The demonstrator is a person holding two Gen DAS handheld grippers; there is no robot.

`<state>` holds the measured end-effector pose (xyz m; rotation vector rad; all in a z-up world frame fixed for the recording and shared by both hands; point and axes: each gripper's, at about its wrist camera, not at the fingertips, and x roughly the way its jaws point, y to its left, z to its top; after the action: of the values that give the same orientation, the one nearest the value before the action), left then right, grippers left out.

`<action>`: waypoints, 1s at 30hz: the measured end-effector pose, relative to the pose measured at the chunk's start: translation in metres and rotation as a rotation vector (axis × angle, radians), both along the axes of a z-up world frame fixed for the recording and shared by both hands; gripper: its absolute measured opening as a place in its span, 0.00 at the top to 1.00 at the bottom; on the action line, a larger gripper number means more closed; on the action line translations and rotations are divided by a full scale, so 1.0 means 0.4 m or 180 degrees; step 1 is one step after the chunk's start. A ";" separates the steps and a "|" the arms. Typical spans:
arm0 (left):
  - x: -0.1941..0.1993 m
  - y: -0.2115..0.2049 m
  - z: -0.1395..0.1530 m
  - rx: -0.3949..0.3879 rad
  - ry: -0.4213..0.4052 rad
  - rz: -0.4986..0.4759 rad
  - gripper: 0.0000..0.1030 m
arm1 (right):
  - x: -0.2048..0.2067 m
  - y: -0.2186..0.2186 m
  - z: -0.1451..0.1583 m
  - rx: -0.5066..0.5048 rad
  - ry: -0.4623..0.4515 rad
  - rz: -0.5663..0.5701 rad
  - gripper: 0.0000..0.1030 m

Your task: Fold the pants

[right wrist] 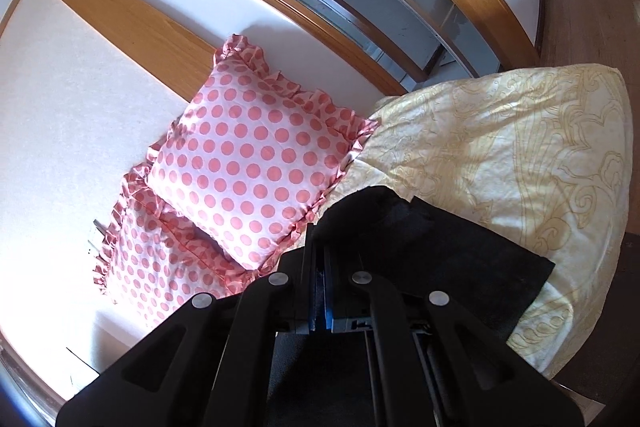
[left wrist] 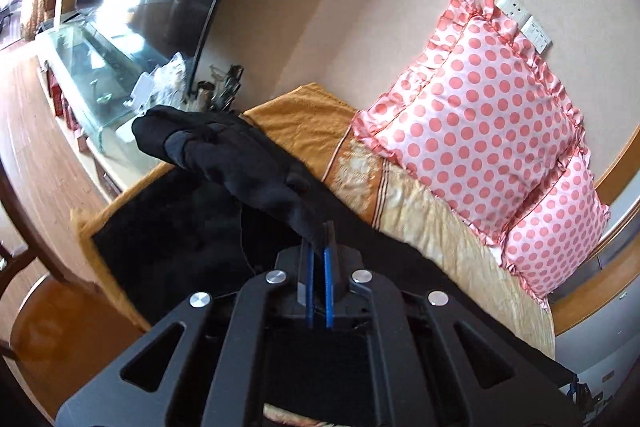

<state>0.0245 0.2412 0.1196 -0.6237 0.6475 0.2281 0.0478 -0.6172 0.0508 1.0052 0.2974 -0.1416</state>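
Observation:
The black pants (left wrist: 224,155) lie on the bed and are lifted at one end. My left gripper (left wrist: 323,231) is shut on a fold of the pants, which stretches up and away to the left above the bed. In the right wrist view my right gripper (right wrist: 319,239) is shut on another edge of the black pants (right wrist: 432,247), whose flat part spreads to the right over the cream bedspread (right wrist: 500,147).
Two pink polka-dot pillows (left wrist: 472,115) (right wrist: 248,155) lean against the wall at the head of the bed. An orange towel (left wrist: 308,123) lies under the pants. A glass cabinet (left wrist: 92,67) stands at left; a wooden door frame (right wrist: 360,27) lies behind the bed.

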 end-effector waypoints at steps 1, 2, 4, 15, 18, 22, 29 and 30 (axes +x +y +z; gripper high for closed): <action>-0.030 0.001 -0.045 -0.0038 0.0081 0.0069 0.97 | -0.005 -0.002 -0.011 0.0023 0.0042 0.0002 0.97; -0.047 0.015 -0.088 -0.0108 0.0151 0.0120 0.97 | -0.008 -0.003 -0.024 0.0054 0.0089 -0.0001 0.97; -0.072 0.024 -0.182 -0.0236 0.0341 0.0187 0.97 | -0.014 -0.006 -0.050 0.0114 0.0181 -0.0014 0.97; -0.094 0.085 -0.194 -0.0594 0.0031 0.0506 0.59 | -0.038 -0.012 -0.069 0.0162 0.0233 -0.0028 0.97; -0.090 0.084 -0.199 -0.0596 0.0062 0.0536 0.89 | -0.037 -0.019 -0.071 0.0242 0.0208 -0.0017 0.97; -0.113 0.066 -0.201 -0.0492 0.0050 0.0530 0.92 | -0.037 -0.029 -0.068 0.0211 0.0245 -0.0042 0.97; -0.121 0.054 -0.207 -0.0331 0.0125 0.0472 0.93 | -0.057 -0.046 -0.097 0.0295 0.0326 -0.0108 0.97; -0.120 0.056 -0.208 -0.0316 0.0137 0.0458 0.93 | -0.059 -0.045 -0.102 0.0282 0.0349 -0.0112 0.97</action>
<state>-0.0235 0.2638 0.0362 -0.7636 0.6588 0.3458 0.0240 -0.6352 0.0102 1.0928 0.3890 -0.2176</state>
